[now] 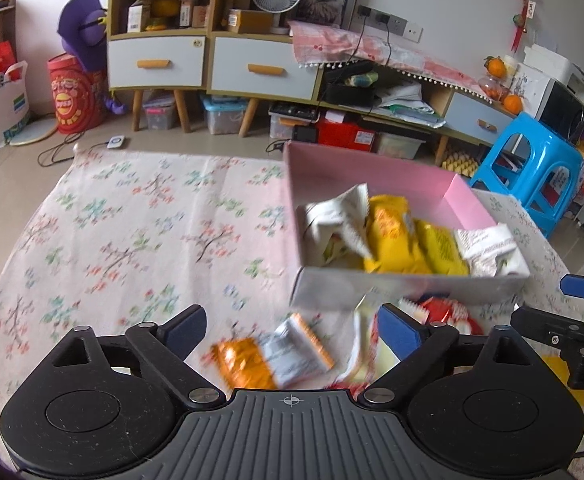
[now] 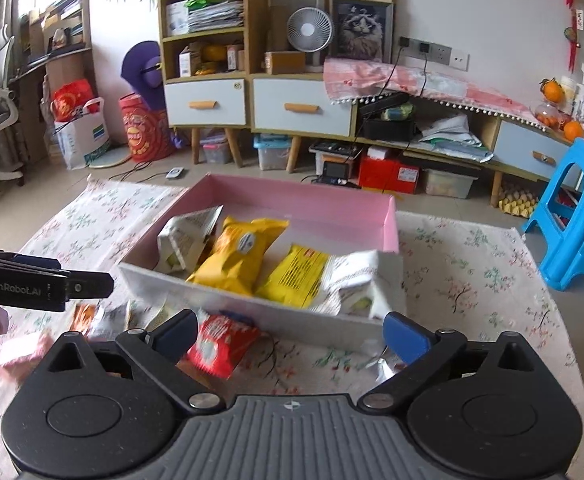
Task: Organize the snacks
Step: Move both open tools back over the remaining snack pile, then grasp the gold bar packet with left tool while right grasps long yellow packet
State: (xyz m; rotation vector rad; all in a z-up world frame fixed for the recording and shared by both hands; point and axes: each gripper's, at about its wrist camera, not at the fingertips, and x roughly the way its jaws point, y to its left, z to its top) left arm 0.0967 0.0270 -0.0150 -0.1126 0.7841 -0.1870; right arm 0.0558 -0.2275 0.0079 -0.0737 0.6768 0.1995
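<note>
**Snack sort, part filled: both grippers empty above the loose packets**

Item 1, far left: floral cloth, bare on this side, covering the work surface.

Item 2: my left gripper, jaws spread wide, nothing between them. Directly beneath it lie an orange packet and a white-and-orange packet, both loose on the cloth and blurred.

Item 3: red packet, on the cloth just in front of the box wall, near the left finger of my right gripper. That gripper also stands wide apart and holds nothing.

Item 4, right of centre: pink box, open-topped. Inside, left to right: a white packet, a yellow packet, a second yellow packet, another white packet.

Step in hand, as I judge it: between pickups, with packets outside the box left to collect.

Next move calls for lowering one gripper squarely over a single loose packet, then closing on it without pinching the cloth.
</note>
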